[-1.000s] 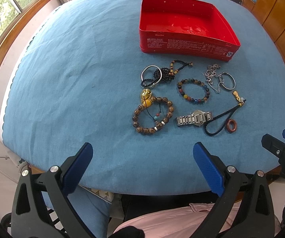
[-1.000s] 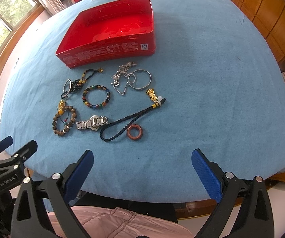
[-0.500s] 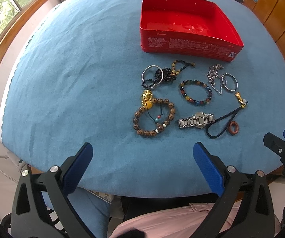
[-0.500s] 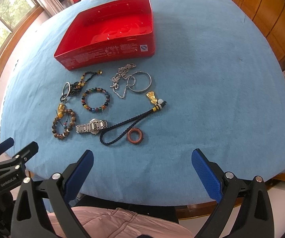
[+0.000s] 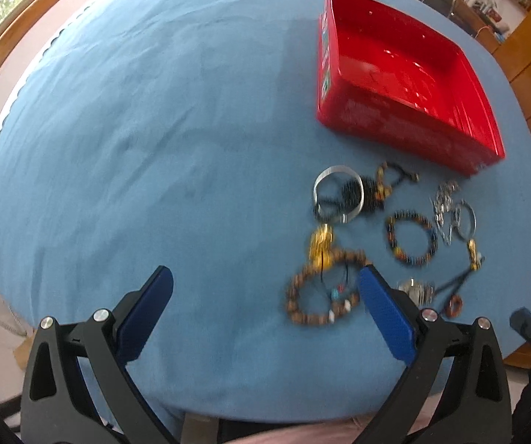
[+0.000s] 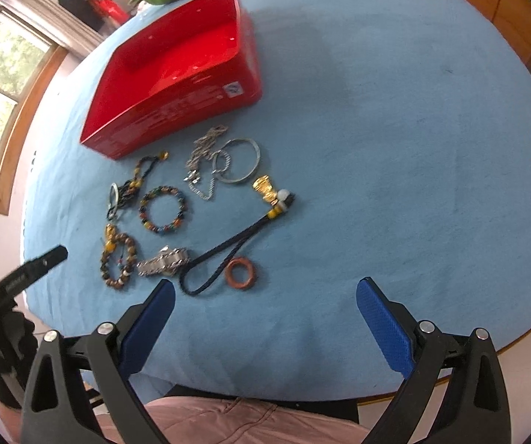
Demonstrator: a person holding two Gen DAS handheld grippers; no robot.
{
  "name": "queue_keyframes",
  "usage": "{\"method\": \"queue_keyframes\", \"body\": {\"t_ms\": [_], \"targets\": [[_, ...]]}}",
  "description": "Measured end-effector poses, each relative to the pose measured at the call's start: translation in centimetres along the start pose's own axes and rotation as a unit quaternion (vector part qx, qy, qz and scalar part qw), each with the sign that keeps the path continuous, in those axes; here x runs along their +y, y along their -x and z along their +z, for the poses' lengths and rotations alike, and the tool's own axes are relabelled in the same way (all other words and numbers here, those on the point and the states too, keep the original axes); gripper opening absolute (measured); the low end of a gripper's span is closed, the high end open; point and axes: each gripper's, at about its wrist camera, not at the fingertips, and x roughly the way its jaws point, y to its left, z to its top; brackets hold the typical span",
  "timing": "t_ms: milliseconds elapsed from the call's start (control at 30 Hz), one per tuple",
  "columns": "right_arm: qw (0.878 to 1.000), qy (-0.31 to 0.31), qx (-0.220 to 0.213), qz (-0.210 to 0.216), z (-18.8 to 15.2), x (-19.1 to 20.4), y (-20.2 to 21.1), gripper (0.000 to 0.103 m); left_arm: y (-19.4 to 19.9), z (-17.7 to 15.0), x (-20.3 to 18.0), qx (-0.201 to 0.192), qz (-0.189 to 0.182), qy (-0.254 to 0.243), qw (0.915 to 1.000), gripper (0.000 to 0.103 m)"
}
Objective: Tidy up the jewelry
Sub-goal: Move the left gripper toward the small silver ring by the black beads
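With both my jaws spread wide and empty, closing my left gripper (image 5: 263, 310) carelessly on the brown wooden-bead bracelet (image 5: 321, 290) might snag the blue cloth-covered tabletop (image 5: 154, 148).

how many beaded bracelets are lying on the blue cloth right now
3: a brown wooden-bead bracelet nearest the left gripper, a multicolored bead bracelet mid-cluster, and a dark beaded strand near the red box, partly tangled.

1. The left wrist view is taken from low at the near edge of the blue cloth-covered table (image 5: 154, 129), faced forward and rightward.
2. The right wrist view is taken from the same edge, further right, faced forward and leftward.
3. The open red rectangular tin (image 5: 406, 74) (image 6: 176, 63) and the scattered jewelry are shared by both views.
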Motion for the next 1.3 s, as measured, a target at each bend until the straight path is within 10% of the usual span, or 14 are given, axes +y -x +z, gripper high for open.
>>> {"method": "queue_keyframes", "body": {"t_ms": [533,1100,1300], "targets": [[1.000,-0.011,0.000,0.012,2.4,0.1,-1.7,0.066,-6.9,7.2,-2.9,0.050,-0.062,-0.074,0.9941,0.065],[1.000,-0.010,0.013,0.002,5.8,1.5,-4.3,0.064,-9.2,9.2,-3.4,0.067,-0.091,-0.147,0.9827,0.055],[1.000,-0.010,0.022,0.002,6.7,1.8,-5.1,0.064,-9.8,9.6,-4.8,0.055,-0.044,-0.165,0.9839,0.034]]}}
